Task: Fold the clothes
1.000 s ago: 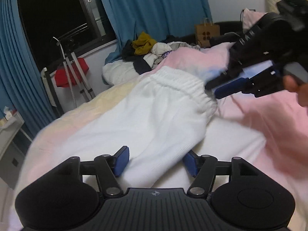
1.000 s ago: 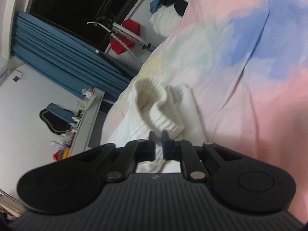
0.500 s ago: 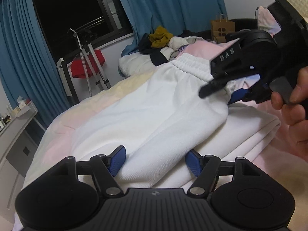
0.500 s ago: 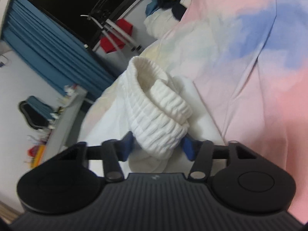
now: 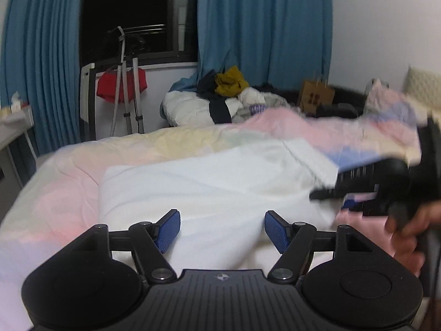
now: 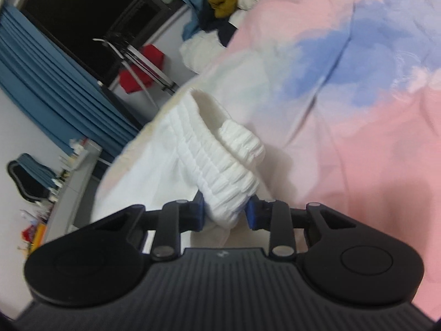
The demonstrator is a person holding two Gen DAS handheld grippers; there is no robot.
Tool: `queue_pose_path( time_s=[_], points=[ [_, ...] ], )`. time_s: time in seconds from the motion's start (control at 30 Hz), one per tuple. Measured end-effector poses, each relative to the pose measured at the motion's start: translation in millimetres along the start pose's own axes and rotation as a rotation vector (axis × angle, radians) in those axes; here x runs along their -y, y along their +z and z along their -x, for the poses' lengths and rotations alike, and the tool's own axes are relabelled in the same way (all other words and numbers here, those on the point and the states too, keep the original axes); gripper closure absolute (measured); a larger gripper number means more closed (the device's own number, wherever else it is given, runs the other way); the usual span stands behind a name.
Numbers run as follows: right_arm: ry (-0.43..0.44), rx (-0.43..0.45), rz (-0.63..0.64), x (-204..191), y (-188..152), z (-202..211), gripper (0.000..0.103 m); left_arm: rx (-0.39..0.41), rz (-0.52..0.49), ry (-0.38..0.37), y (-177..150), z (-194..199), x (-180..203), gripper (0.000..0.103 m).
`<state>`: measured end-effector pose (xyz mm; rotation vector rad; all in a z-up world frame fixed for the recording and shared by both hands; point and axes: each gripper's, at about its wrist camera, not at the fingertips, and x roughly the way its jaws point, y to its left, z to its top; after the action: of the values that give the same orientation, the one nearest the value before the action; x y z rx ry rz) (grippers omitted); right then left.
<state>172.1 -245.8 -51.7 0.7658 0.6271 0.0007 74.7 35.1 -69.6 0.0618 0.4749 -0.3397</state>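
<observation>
White trousers (image 5: 209, 182) lie folded on the pastel bedspread (image 5: 193, 138). My left gripper (image 5: 222, 230) is open, its blue pads on either side of the near edge of the white fabric. My right gripper (image 6: 224, 213) is open, with the ribbed elastic waistband (image 6: 220, 162) bunched between its blue pads. In the left wrist view the right gripper (image 5: 366, 190) is at the right edge of the trousers, held by a hand.
A pile of unfolded clothes (image 5: 228, 93) lies at the far end of the bed. A drying rack with a red garment (image 5: 121, 85) stands by the dark window. A brown paper bag (image 5: 317, 96) sits at the back right. A desk (image 6: 63, 184) stands to the left.
The right gripper opened from shut on the waistband and lowered it onto the trousers. The left gripper stayed open while the raised fabric settled flat on the bed.
</observation>
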Motion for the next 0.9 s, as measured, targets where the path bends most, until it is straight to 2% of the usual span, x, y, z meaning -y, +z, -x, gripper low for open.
queue_pose_path(
  time_s=[0.13,0.23,0.33,0.47,0.53,0.6,0.7,0.77,0.87,0.9],
  points=[
    [-0.029,0.023,0.025,-0.9,0.3,5.7,0.072,0.052,0.127,0.002,14.7,11.7,-30.6,0.027],
    [-0.064,0.011,0.004,7.9,-0.4,5.0,0.073,0.037,0.213,0.028,21.7,9.3,-56.2,0.027],
    [-0.059,0.067,0.019,3.7,3.5,21.6,0.073,-0.005,0.308,0.027,22.7,3.8,-79.9,0.025],
    [-0.081,0.034,-0.019,18.6,6.7,17.4,0.073,-0.075,0.378,0.032,17.1,-11.0,-98.6,0.024],
    [-0.059,-0.022,-0.069,33.0,6.1,8.1,0.071,-0.111,0.388,0.047,12.9,-19.9,-103.8,0.023],
    [-0.035,-0.035,-0.094,36.0,7.7,9.8,0.068,-0.147,0.393,0.056,8.7,-27.2,-107.5,0.023],
    [-0.022,-0.063,-0.093,34.6,8.4,13.5,0.058,-0.170,0.373,0.070,3.7,-32.9,-106.9,0.022],
    [-0.029,-0.094,-0.078,32.3,6.6,15.6,0.042,-0.175,0.358,0.077,2.6,-34.5,-105.0,0.021],
    [-0.005,-0.141,-0.066,33.5,1.4,14.3,0.027,-0.180,0.339,0.082,0.9,-36.9,-101.3,0.019],
    [-0.002,-0.159,-0.062,33.4,-0.5,10.6,0.027,-0.182,0.331,0.083,0.3,-37.7,-100.4,0.019]
  ],
)
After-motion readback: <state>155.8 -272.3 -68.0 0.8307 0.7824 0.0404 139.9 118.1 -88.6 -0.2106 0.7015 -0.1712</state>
